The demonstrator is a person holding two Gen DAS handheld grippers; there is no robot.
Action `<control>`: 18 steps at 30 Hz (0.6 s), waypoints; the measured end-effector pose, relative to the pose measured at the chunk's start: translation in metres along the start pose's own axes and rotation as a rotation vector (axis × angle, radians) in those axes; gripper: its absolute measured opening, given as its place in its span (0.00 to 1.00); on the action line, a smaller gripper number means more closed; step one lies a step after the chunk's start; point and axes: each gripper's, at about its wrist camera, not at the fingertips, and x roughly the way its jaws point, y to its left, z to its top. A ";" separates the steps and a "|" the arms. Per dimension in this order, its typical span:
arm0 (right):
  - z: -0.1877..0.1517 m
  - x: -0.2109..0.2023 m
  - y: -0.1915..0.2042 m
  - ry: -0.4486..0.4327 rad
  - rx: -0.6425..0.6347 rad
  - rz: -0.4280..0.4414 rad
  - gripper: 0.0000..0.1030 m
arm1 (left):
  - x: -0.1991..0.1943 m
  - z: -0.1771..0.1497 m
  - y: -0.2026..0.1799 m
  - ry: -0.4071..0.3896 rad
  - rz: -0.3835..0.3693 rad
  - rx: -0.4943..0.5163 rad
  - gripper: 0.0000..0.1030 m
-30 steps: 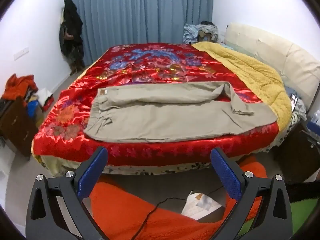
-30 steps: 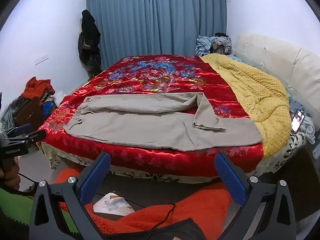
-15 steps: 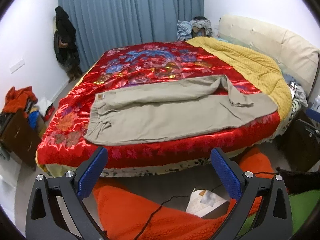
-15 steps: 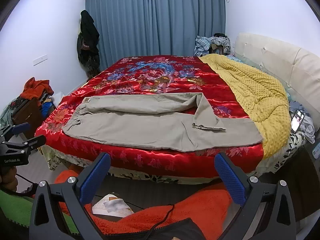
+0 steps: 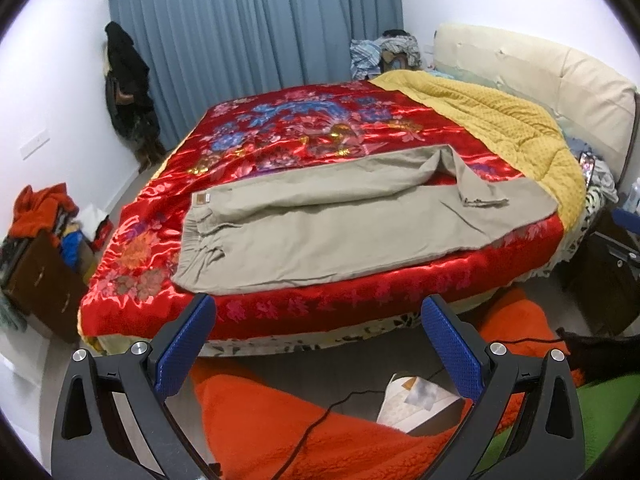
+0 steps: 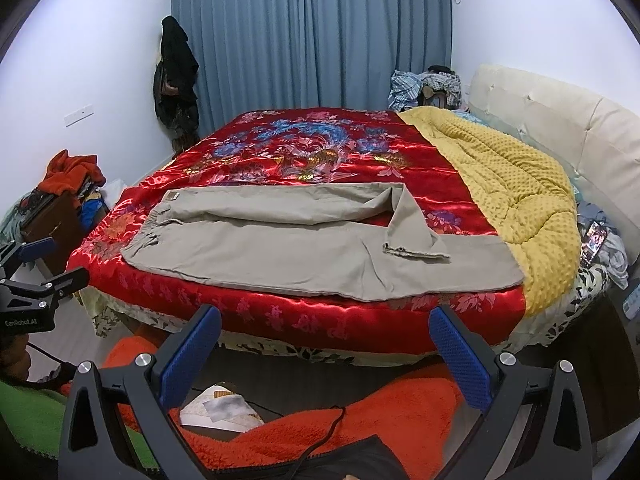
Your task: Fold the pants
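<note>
Beige pants lie along the near edge of the red floral bedspread, waistband at the left, legs to the right. The far leg's end is folded back over the near leg, its hem lying on top. They also show in the right wrist view. My left gripper is open and empty, short of the bed's near edge. My right gripper is open and empty, also short of the bed. The left gripper also shows at the left edge of the right wrist view.
A yellow quilt covers the bed's right side by the cream headboard. An orange fleece, a cable and a white shoe are below the grippers. A cluttered dresser stands at the left.
The left wrist view has tilted and moved slightly nearer the bed. The right gripper has barely moved. The pants lie as before.
</note>
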 end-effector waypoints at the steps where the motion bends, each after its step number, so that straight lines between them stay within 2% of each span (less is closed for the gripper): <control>1: 0.000 0.000 0.000 0.001 0.001 0.001 1.00 | 0.000 0.000 -0.001 0.000 0.000 0.002 0.99; 18: -0.001 0.002 0.000 0.010 -0.002 0.000 1.00 | -0.001 0.001 -0.001 -0.001 0.003 0.000 0.99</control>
